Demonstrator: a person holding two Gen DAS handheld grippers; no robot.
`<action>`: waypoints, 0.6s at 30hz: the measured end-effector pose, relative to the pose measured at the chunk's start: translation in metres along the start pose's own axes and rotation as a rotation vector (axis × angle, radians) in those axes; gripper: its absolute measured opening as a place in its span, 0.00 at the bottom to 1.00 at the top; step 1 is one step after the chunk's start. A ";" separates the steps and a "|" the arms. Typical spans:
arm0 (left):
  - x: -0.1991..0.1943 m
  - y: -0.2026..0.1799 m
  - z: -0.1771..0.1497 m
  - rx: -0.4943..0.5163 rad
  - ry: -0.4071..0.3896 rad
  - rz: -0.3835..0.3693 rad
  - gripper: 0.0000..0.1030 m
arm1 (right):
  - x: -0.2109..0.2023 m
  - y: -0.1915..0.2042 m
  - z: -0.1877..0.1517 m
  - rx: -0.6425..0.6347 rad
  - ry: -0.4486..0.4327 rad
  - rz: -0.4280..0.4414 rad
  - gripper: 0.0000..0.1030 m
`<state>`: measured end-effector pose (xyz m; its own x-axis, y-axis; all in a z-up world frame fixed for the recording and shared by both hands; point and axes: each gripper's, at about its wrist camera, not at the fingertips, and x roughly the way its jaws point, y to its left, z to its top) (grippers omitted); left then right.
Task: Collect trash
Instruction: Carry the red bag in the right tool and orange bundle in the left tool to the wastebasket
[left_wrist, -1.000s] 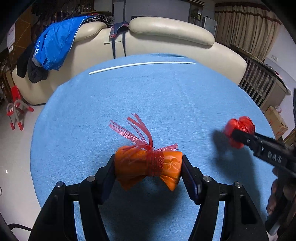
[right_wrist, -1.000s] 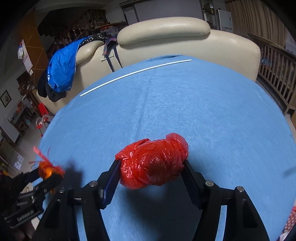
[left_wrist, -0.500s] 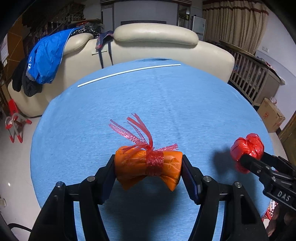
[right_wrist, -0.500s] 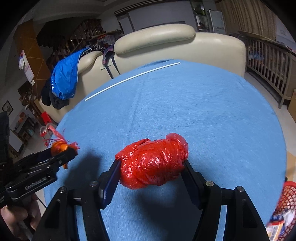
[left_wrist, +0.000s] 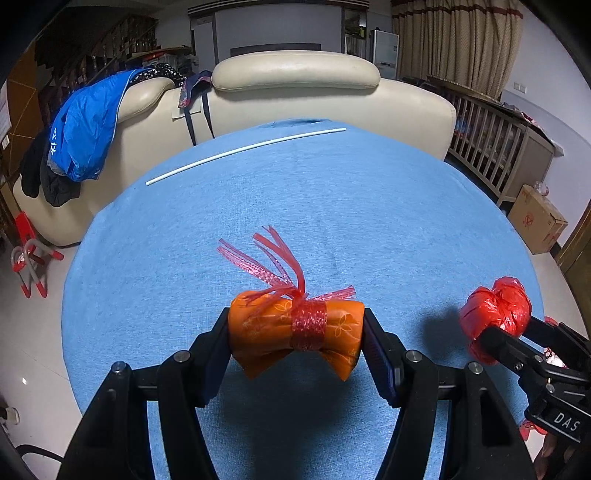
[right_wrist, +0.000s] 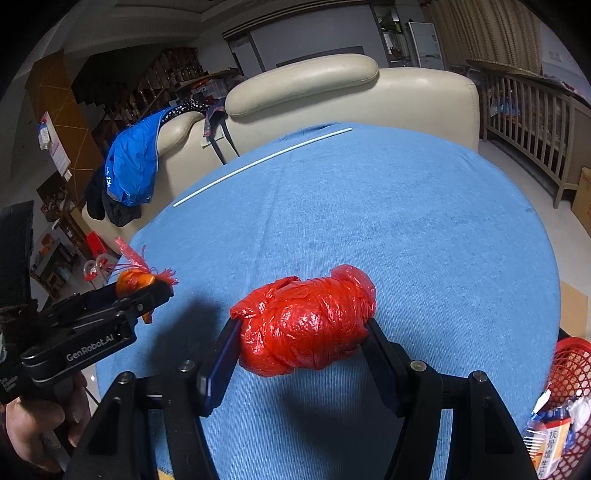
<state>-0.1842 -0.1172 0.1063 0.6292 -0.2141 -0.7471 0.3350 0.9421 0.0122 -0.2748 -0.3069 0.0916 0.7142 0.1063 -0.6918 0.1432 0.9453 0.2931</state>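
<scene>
My left gripper (left_wrist: 295, 332) is shut on an orange bundle (left_wrist: 269, 328) tied with a red ribbon and holds it above the blue round table (left_wrist: 332, 206). My right gripper (right_wrist: 301, 332) is shut on a crumpled red plastic bag (right_wrist: 306, 325), also held above the table near its front. The red bag also shows at the right of the left wrist view (left_wrist: 495, 310). The orange bundle also shows at the left of the right wrist view (right_wrist: 133, 280). A red mesh basket (right_wrist: 569, 362) holding wrappers sits at the lower right, beside the table's edge.
A thin white stick (left_wrist: 243, 151) lies near the table's far edge. A cream sofa (left_wrist: 295, 96) with a blue jacket (left_wrist: 81, 129) stands behind the table. A wooden railing (left_wrist: 491, 144) and a cardboard box (left_wrist: 535, 221) are on the right.
Both grippers have pulled back toward the table's near edge and risen, still holding their loads. The red basket has come into the right wrist view.
</scene>
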 end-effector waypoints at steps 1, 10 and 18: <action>0.001 0.001 0.001 0.003 0.000 0.000 0.65 | -0.001 0.000 0.000 0.001 -0.002 0.001 0.66; 0.003 -0.008 0.002 0.028 0.001 -0.003 0.65 | -0.013 -0.011 -0.005 0.025 -0.023 0.001 0.66; 0.002 -0.027 0.009 0.066 -0.005 -0.025 0.65 | -0.030 -0.030 -0.008 0.066 -0.050 -0.020 0.66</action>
<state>-0.1854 -0.1457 0.1102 0.6237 -0.2391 -0.7442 0.3962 0.9174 0.0373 -0.3063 -0.3355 0.0983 0.7440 0.0704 -0.6645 0.2018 0.9243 0.3239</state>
